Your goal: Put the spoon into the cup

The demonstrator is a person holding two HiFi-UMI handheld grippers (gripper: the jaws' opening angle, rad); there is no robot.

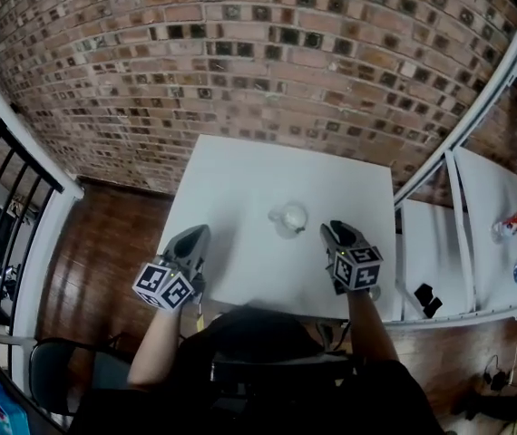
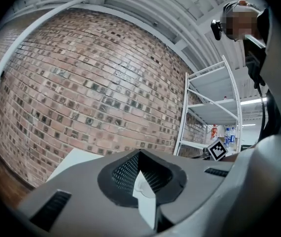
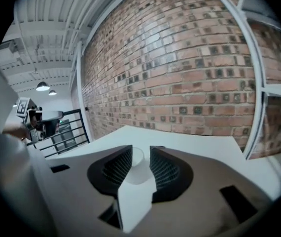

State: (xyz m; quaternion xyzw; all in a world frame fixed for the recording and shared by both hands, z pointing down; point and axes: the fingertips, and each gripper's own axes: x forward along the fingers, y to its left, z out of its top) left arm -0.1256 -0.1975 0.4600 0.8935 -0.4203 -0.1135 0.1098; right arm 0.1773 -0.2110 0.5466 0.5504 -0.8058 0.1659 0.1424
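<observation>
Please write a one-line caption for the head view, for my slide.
Left gripper and right gripper flank a pale cup on a white table before a brick wall.

Grey left tongs [image 1: 197, 232] and right tongs [image 1: 329, 230] carry black-and-white marker cubes [image 1: 163, 285].

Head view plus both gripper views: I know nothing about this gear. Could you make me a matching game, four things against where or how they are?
Things:
1. clear glass cup
2. left gripper
3. right gripper
4. white metal shelf

Place or state:
a. jaws apart
b. standing on the square white table
c. to the right of that table
d. jaws together

Pairs: 1-b, 2-d, 3-a, 4-c
</observation>
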